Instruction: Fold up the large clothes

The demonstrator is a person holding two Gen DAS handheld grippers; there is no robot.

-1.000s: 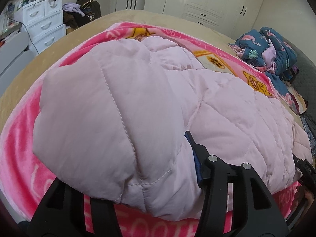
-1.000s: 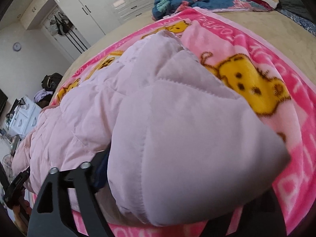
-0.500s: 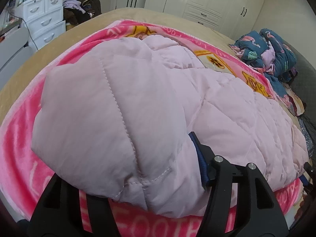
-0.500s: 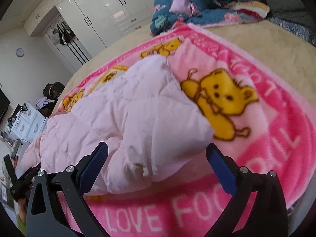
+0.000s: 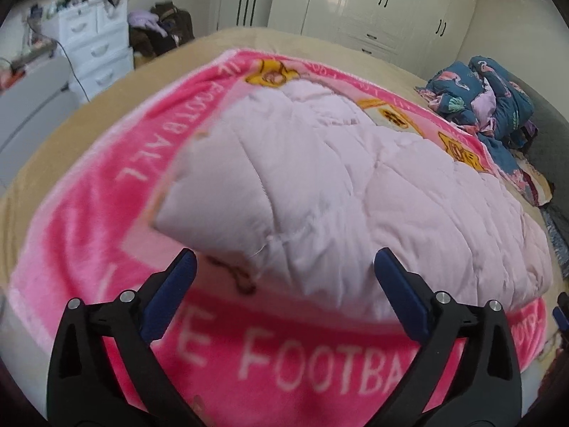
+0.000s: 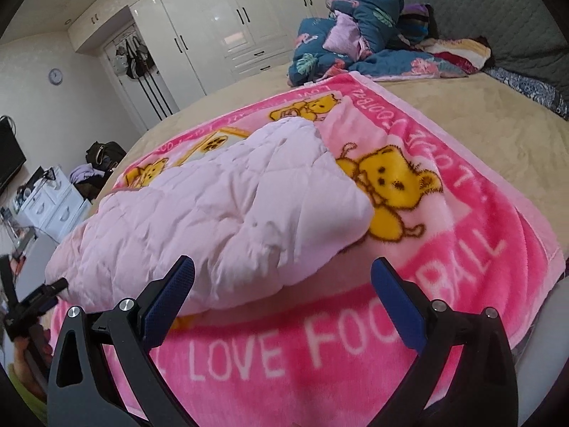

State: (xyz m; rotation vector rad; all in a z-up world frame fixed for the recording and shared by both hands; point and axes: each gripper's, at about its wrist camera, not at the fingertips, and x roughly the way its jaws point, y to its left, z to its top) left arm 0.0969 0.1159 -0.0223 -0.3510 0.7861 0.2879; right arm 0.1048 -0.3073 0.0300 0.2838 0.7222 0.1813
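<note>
We take the bed (image 6: pixel 480 131), under its beige cover, as our landmark. Beyond its far edge stands a glossy white wardrobe (image 6: pixel 227 32). Bags hang in the open section (image 6: pixel 137 55) at its left end. A round wall clock (image 6: pixel 56 76) hangs further left, above a white drawer unit (image 5: pixel 97 44). A grey quilted headboard (image 6: pixel 476 3) backs the bed.
</note>
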